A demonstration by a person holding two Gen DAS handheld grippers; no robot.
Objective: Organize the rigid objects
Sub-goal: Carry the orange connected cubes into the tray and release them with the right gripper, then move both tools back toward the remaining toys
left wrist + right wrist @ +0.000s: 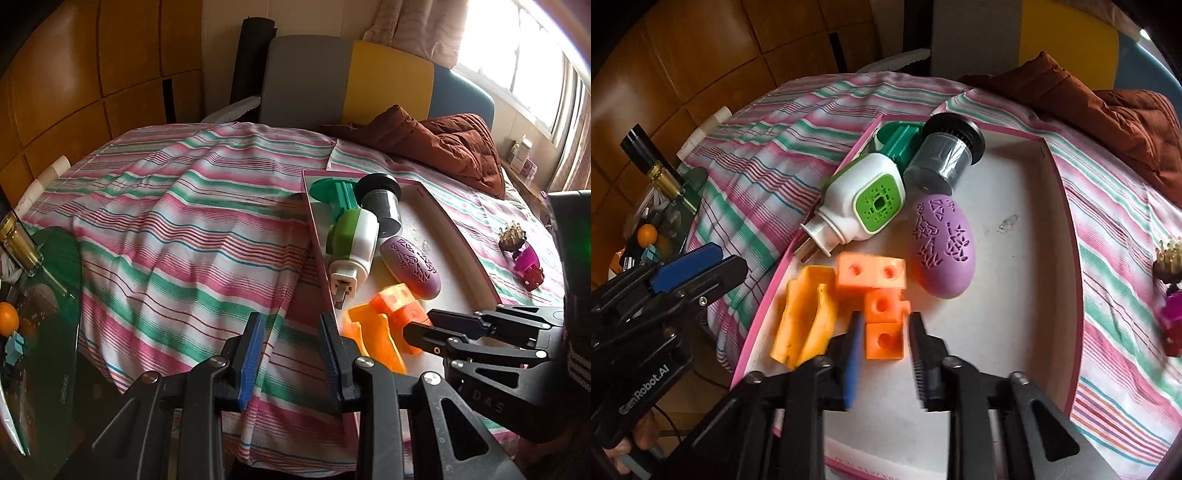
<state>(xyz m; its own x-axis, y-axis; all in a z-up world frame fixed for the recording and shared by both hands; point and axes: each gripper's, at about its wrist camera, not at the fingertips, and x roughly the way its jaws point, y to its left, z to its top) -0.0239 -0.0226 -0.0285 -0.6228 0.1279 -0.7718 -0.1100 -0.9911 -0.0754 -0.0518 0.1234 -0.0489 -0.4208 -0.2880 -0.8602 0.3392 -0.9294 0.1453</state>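
Centrally, right hand-held gripper [884, 354] parted around orange plastic block piece [884, 341] inside pink-rimmed white tray [1067, 236] on striped bed, left hand-held gripper [291, 350] parted, empty, beside tray edge

left tool [291, 354] open, right tool [884, 354] open

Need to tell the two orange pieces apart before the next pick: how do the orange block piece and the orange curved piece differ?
The orange block piece is made of cubes with round holes; the orange curved piece is a smooth, hole-free channel. The block piece sits just ahead of the open right claw; the curved piece lies left of it, by the tray wall. Both are in the tray.
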